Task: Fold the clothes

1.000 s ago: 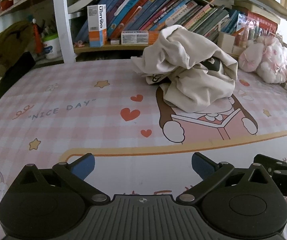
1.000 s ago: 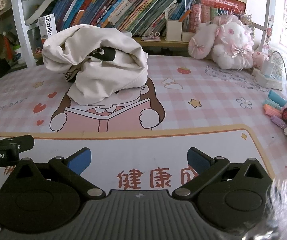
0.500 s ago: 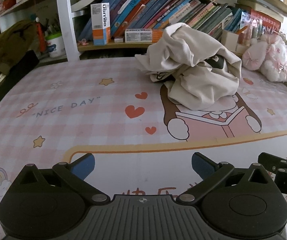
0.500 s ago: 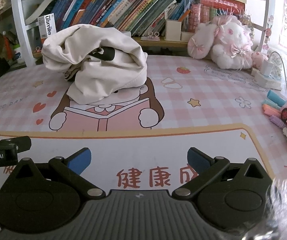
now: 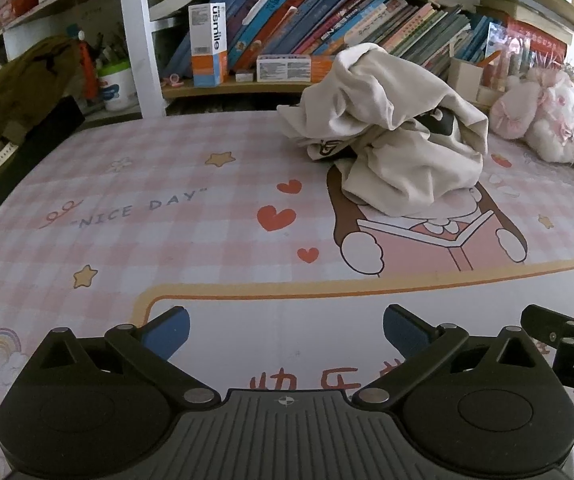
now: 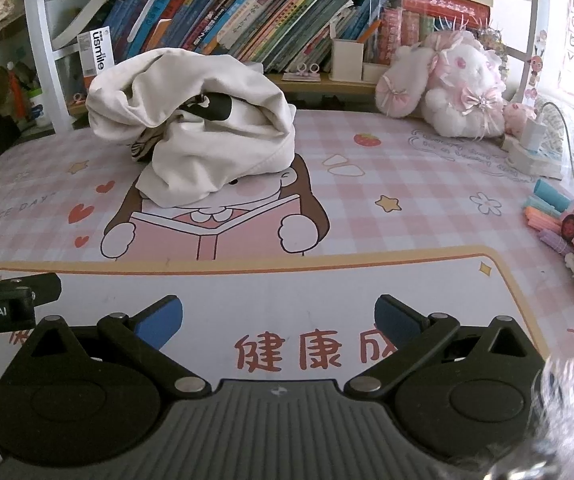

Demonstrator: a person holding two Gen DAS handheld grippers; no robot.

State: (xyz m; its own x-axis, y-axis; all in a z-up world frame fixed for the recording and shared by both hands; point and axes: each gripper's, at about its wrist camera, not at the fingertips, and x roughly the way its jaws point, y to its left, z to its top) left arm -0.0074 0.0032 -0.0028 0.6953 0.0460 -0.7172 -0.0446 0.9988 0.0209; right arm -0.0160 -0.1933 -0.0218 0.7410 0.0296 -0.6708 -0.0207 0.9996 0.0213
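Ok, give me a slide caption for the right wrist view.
Open right gripper faces a crumpled cream garment on a pink cartoon mat, bookshelf behind.

My left gripper (image 5: 285, 330) and right gripper (image 6: 278, 320) look alike: black ribbed bodies, round side discs, silver pivot screws, blue finger pads (image 6: 159, 322). White "Robot.AI" lettering marks the left one.

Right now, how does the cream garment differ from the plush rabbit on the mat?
The cream garment is a crumpled, plain cream heap with a dark print showing; the plush rabbit is white and pink with bows. The garment lies mid-mat on the cartoon girl print; the rabbit sits at the far right, by the bookshelf. Both are soft and rest untouched on the mat.
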